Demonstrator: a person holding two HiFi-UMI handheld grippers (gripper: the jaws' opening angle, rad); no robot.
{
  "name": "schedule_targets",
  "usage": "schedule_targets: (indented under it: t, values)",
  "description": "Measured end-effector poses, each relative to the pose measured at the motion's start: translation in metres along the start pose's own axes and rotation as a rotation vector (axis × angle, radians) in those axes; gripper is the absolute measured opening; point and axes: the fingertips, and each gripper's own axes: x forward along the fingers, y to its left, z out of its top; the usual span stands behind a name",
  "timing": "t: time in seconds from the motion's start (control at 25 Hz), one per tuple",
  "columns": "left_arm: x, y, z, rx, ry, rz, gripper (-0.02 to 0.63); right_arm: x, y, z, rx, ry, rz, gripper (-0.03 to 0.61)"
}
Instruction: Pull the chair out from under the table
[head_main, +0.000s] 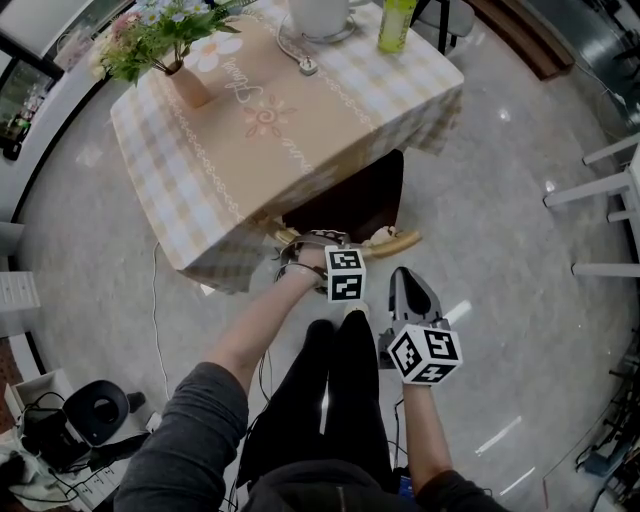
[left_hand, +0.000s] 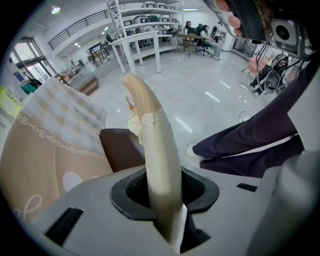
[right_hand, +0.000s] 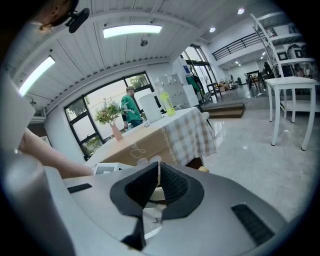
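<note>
the chair (head_main: 352, 205) stood tucked under the table (head_main: 300, 135), its dark brown back just below the hanging edge of the checked tablecloth (left_hand: 60, 117) and only its cream curved top rail (left_hand: 156, 150) poking out toward the person. the left gripper (head_main: 305, 257) pointed steeply down onto that rail, its jaws clamped on the wood, which ran up between the pads and filled the gap; the rail's upper end looked chipped or cracked. to do the pull well, it seemed best to draw straight back toward the person's legs (head_main: 335, 400), level and slow, so the chair legs slid on the glossy floor (head_main: 500, 300) instead of tipping, and so the backrest did not catch the cloth and tug the flower vase (head_main: 185, 85) or the bottle (head_main: 396, 25) above. a grip on a curved, narrow rail could slip, so a steady clamp mattered. the right gripper (right_hand: 157, 175) hung just beside the left, jaws together on nothing, apart from the chair.
</note>
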Motion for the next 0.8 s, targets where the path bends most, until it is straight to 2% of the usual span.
schedule_targets:
  t: [0.48,0.8]
  values:
    - [-0.004,-0.026,0.000,0.007,-0.003,-0.008,0.121,-0.011,0.017,-0.009,-0.018,-0.001,0.004,0.017]
    - [-0.005,-0.046,0.000,0.042,-0.008,-0.021,0.121,-0.018,0.031,-0.017,-0.027,-0.008,-0.003,0.017]
